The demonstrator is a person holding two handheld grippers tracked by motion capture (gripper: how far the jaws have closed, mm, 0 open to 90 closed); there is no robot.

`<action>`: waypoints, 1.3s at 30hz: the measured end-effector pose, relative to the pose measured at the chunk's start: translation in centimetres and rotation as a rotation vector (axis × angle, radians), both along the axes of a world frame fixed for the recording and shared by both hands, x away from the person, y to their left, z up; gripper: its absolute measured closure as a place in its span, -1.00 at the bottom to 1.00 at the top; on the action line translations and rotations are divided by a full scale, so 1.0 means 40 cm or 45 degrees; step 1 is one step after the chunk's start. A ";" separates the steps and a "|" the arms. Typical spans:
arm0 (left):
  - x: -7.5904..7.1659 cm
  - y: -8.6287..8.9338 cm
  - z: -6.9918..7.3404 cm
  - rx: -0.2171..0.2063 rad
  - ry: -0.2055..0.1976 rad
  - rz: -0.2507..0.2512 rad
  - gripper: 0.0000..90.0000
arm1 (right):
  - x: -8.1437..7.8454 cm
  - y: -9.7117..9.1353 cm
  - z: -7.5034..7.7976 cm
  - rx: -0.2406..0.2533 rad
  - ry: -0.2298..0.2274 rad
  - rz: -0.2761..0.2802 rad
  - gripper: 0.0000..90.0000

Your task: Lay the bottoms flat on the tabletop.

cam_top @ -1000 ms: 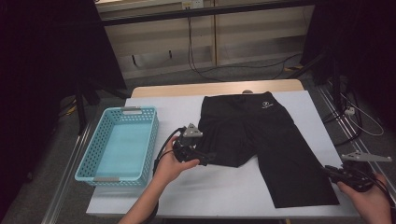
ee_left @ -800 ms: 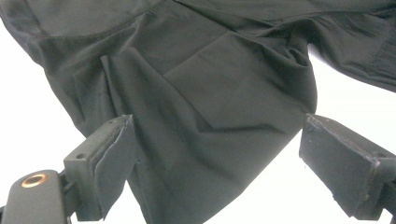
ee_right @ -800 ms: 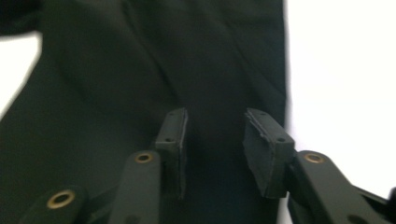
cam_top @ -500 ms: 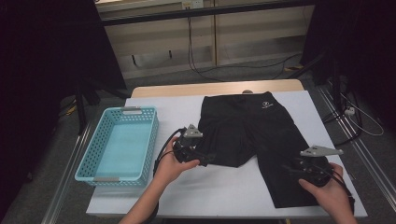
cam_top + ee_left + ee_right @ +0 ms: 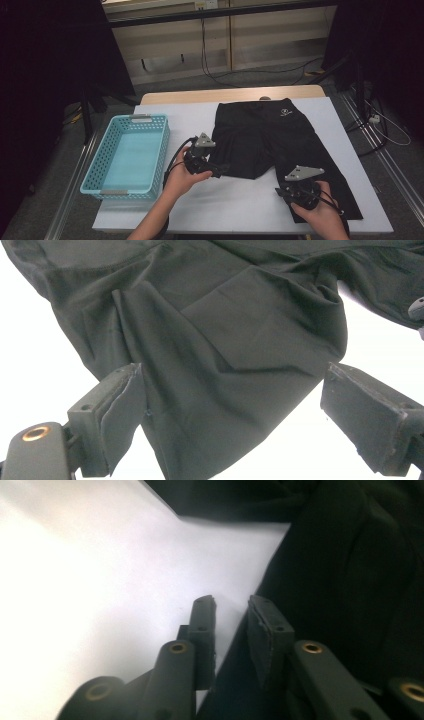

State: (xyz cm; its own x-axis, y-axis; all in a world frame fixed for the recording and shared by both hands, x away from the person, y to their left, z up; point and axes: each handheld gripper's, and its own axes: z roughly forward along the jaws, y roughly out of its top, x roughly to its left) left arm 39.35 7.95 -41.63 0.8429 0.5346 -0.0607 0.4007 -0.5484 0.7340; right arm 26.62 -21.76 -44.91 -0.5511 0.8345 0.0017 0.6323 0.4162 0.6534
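Since the earlier frames, my right claw point(image 5: 292, 192) has travelled from the lower right corner of the high view leftward to the inner hem of the near leg of the black shorts point(image 5: 272, 142), while my left claw point(image 5: 215, 167) keeps its station at centre. The white table point(image 5: 240, 210) carries the shorts spread flat at centre right, waistband toward the top of the frame, legs running down toward me; the long axis of the right leg slants to the lower right. My right claw's jaws have just been closing and stand narrow, the hem edge lying between them; whether the pads pinch it I cannot tell. My left claw gapes wide, the left leg's hem between its jaws, ungripped. A teal basket point(image 5: 127, 155) sits clear at left, obstructing nothing.
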 end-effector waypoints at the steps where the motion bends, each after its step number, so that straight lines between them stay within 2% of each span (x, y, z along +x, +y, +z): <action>1: 0.000 0.000 -0.001 0.000 -0.001 -0.002 -0.75 | -0.001 -0.002 0.000 0.004 -0.004 -0.006 0.72; 3: 0.001 -0.001 -0.003 0.000 -0.001 0.002 -0.75 | -0.001 -0.009 0.000 -0.004 -0.006 -0.013 0.91; 5: 0.002 -0.001 -0.004 -0.004 0.002 0.002 -0.75 | -0.002 -0.017 -0.001 0.005 -0.006 -0.020 0.98; 10: 0.005 0.000 -0.006 -0.002 0.012 0.003 -0.75 | -0.011 -0.016 0.002 0.011 0.007 -0.001 1.00; 13: 0.003 -0.001 -0.003 -0.021 0.008 0.007 -0.75 | -0.022 -0.009 0.005 0.012 0.029 0.025 1.00; 19: 0.009 0.007 -0.003 -0.029 0.015 0.019 -0.75 | -0.040 -0.009 0.007 0.011 0.029 0.058 0.99; 23: 0.013 0.013 -0.003 -0.039 0.016 0.031 -0.75 | -0.031 -0.010 0.011 0.038 -0.003 0.055 0.65; 25: 0.017 0.017 -0.004 -0.035 0.020 0.043 -0.76 | -0.022 -0.004 0.017 0.045 -0.037 0.048 0.39; 28: 0.024 0.025 -0.009 -0.028 0.032 0.065 -0.76 | 0.001 0.009 0.027 0.062 -0.071 0.033 0.19; 31: 0.031 0.030 -0.015 -0.042 0.041 0.096 -0.76 | 0.033 0.017 0.030 0.081 -0.127 -0.001 0.06; 34: 0.038 0.031 -0.022 -0.051 0.062 0.112 -0.76 | 0.065 0.027 0.033 0.097 -0.154 -0.016 0.06; 39: 0.048 0.033 -0.041 -0.017 0.067 0.138 -0.76 | 0.118 0.054 0.041 0.112 -0.178 -0.037 0.03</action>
